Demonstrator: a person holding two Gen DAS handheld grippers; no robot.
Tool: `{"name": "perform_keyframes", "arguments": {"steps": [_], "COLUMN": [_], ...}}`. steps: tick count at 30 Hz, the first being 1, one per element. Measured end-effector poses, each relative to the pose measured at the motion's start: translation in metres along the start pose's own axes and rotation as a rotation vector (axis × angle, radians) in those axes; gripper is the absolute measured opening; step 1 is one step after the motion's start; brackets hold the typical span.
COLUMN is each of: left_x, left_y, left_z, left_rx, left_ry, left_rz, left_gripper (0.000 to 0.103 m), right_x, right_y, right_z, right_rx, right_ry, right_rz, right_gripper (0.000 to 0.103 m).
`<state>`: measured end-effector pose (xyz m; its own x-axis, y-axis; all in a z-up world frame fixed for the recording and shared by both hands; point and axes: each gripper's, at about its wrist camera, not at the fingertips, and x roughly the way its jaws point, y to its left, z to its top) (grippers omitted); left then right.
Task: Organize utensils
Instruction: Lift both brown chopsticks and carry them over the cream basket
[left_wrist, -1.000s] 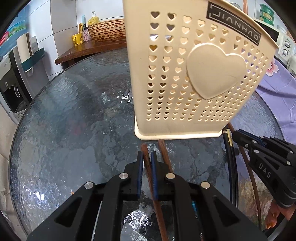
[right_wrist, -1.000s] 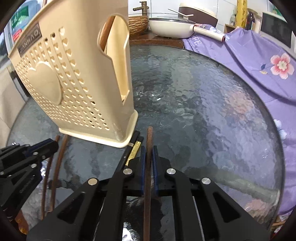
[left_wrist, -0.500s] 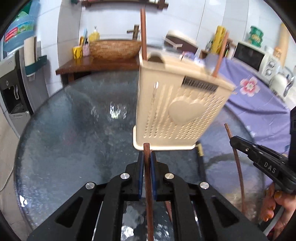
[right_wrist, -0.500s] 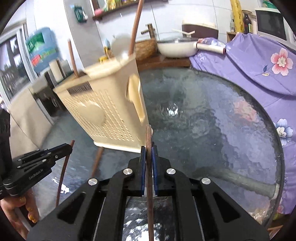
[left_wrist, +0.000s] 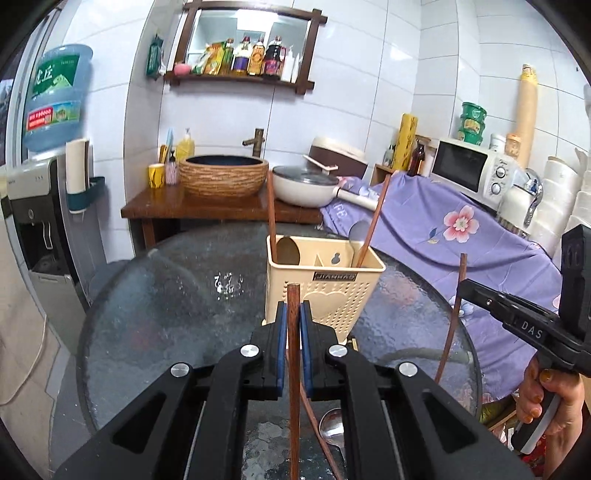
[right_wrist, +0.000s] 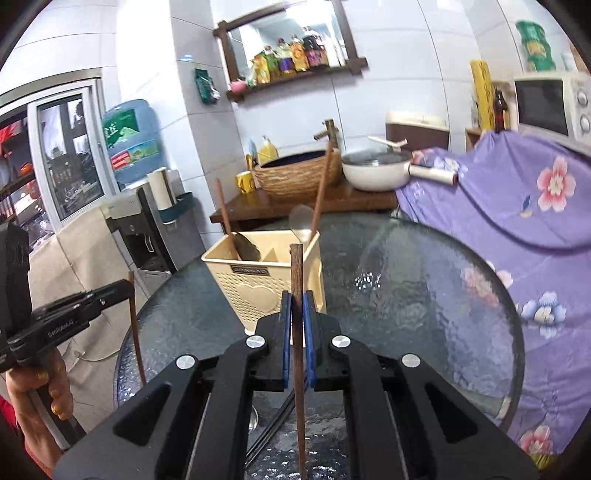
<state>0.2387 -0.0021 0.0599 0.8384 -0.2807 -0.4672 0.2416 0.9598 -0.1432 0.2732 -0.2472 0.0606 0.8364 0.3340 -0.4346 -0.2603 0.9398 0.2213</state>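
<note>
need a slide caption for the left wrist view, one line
Left gripper shut on a wooden chopstick, raised before the cream utensil holder on the glass table; right gripper holds another.

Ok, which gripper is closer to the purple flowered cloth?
Right. The right gripper has the cloth close on its right; the left gripper is beyond it on the far side, toward the water dispenser.
</note>
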Motion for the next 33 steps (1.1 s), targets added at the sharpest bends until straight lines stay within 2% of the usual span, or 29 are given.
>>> {"name": "perform_keyframes", "arguments": {"steps": [10,23,27,33], "left_x": [-0.022,-0.028,-0.027,-0.023], "left_y": [-0.007,-0.018,-0.022,-0.028], "left_z": [0.006,0.026,0.034,0.056], "left_rx": [0.009,0.061,0.071,0.083], "left_ry": [-0.042,-0.102,-0.11,-0.094], "left_rz": [-0.012,0.008,-0.003,-0.061], "left_gripper": [0.007,0.007,0.007,0.007], "right_x": [-0.023,-0.015,-0.01,-0.005], "right_y": [0.015,0.021,0.018,0.021], "right_z": [0.006,0.022,0.028,0.045], "right_rx": [-0.046,-0.072,-0.053,-0.051], "right_ry": [-0.041,-0.035,-0.018,-0.001], "right_rz": [0.004,0.017,0.04,0.072], "right_gripper": [0.007,0.007,0.007,0.007]}}
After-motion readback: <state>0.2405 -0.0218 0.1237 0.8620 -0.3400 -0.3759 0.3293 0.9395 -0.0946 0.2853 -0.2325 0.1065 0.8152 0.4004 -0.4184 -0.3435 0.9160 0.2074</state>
